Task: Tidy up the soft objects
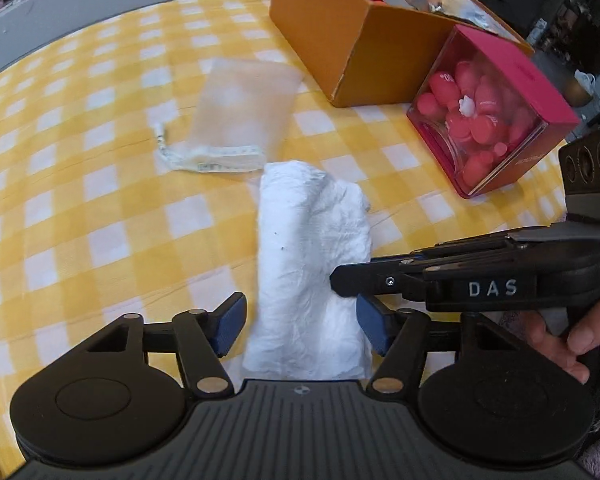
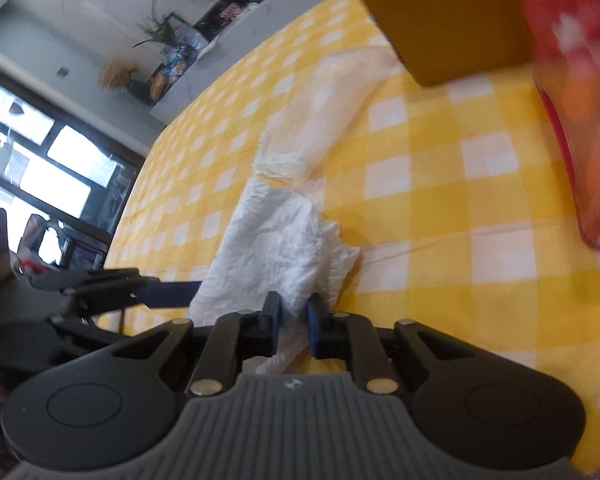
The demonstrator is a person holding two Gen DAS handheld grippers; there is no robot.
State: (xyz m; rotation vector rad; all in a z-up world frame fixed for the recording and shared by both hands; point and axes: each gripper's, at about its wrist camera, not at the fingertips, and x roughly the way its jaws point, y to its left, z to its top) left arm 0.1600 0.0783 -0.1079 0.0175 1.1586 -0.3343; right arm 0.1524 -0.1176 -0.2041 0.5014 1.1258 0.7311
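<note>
Two grippers at a white cloth on a yellow checked table.

The cloth (image 1: 308, 264) lies crumpled on the tablecloth (image 1: 80, 200), near the middle. The left gripper (image 1: 300, 324) has its jaws wide apart, one on each side of the cloth's near end, not pinching it. The right gripper (image 2: 293, 322) has its jaws closed on the cloth's right near edge. Just beyond the cloth lies a sheer pouch (image 1: 236, 112). Far right stand an orange box (image 1: 340, 40) and, nearer, a clear pink box (image 1: 488, 116) of red pieces.
</note>
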